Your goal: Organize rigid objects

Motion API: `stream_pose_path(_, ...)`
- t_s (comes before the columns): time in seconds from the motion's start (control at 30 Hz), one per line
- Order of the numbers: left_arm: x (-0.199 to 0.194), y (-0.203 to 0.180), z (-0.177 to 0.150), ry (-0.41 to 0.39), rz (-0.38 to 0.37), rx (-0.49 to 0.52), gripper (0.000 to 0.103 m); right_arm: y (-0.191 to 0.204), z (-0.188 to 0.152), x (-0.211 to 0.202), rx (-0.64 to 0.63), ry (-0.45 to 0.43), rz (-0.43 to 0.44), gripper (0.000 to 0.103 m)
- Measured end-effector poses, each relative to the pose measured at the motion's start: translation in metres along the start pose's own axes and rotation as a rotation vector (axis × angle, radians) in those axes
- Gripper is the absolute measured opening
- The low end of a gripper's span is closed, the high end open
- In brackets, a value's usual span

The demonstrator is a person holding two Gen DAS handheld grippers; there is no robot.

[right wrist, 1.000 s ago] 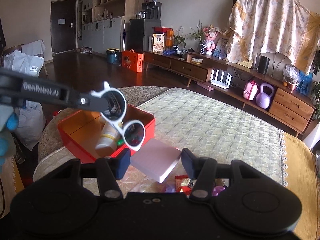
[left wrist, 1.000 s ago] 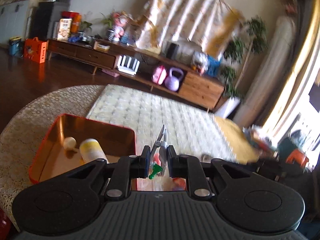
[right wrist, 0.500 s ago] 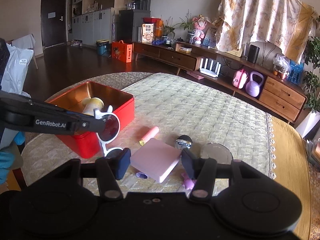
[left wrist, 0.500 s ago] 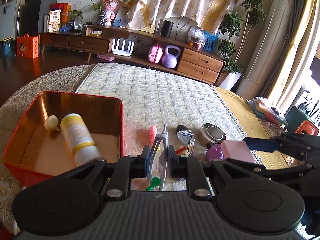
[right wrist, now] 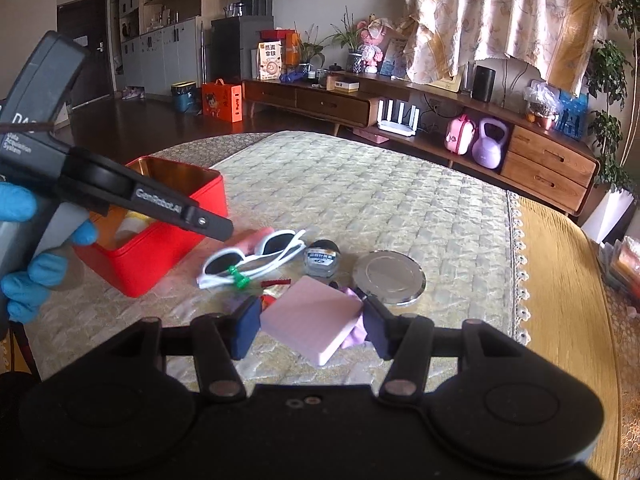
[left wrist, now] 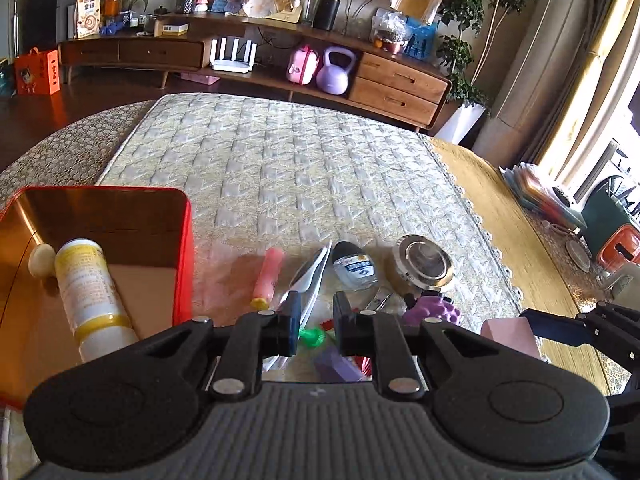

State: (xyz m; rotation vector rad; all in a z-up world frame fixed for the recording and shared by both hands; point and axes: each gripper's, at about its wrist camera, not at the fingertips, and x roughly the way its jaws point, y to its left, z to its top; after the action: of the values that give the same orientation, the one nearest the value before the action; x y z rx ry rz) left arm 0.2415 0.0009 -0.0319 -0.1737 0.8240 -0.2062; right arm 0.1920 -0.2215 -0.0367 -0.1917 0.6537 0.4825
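Note:
My left gripper is shut on white sunglasses, whose frame runs along its left finger. From the right wrist view the sunglasses sit low on the quilted cloth, just under the left gripper. I cannot tell whether they rest on the cloth. My right gripper is shut on a flat pink block. A red tin to the left holds a yellow-capped bottle and a small cream ball. A pink highlighter, a black-lidded jar and a round silver tin lie ahead.
A purple toy, a green clip and nail clippers lie close under the grippers. A blue-gloved hand holds the left gripper. The yellow cloth's edge is to the right, with a stack of folders beyond.
Both grippers came down and forward over the clutter. The sunglasses went from above the red tin to low beside the highlighter. The pink block stayed in the right gripper.

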Motion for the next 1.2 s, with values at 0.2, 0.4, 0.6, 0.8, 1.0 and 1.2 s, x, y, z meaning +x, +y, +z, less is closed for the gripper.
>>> stream_pose_path(0.2, 0.001, 0.010, -0.016, 0.010, 0.072, 0.049, 0.064, -0.003, -0.007, 0.010, 0.018, 0.008, 0.028, 0.055)
stream_pose_path(0.4, 0.013, -0.008, -0.019, 0.003, 0.098, 0.132, 0.064, -0.006, -0.016, 0.013, 0.031, 0.020, 0.048, 0.055)
stream_pose_path(0.6, 0.033, -0.019, -0.028, 0.032, 0.106, 0.211, 0.062, -0.013, -0.020, 0.014, 0.045, 0.024, 0.058, 0.055)
stream_pose_path(0.8, 0.040, -0.021, -0.037, 0.021, 0.155, 0.311, 0.057, -0.017, -0.024, 0.021, 0.056, 0.037, 0.070, 0.055)
stream_pose_path(1.0, 0.053, -0.025, -0.035, 0.001, 0.225, 0.372, 0.052, -0.017, -0.026, 0.027, 0.062, 0.043, 0.077, 0.055)
stream_pose_path(1.2, 0.060, -0.031, -0.035, -0.003, 0.227, 0.405, 0.029, -0.020, -0.028, 0.033, 0.072, 0.055, 0.075, 0.055)
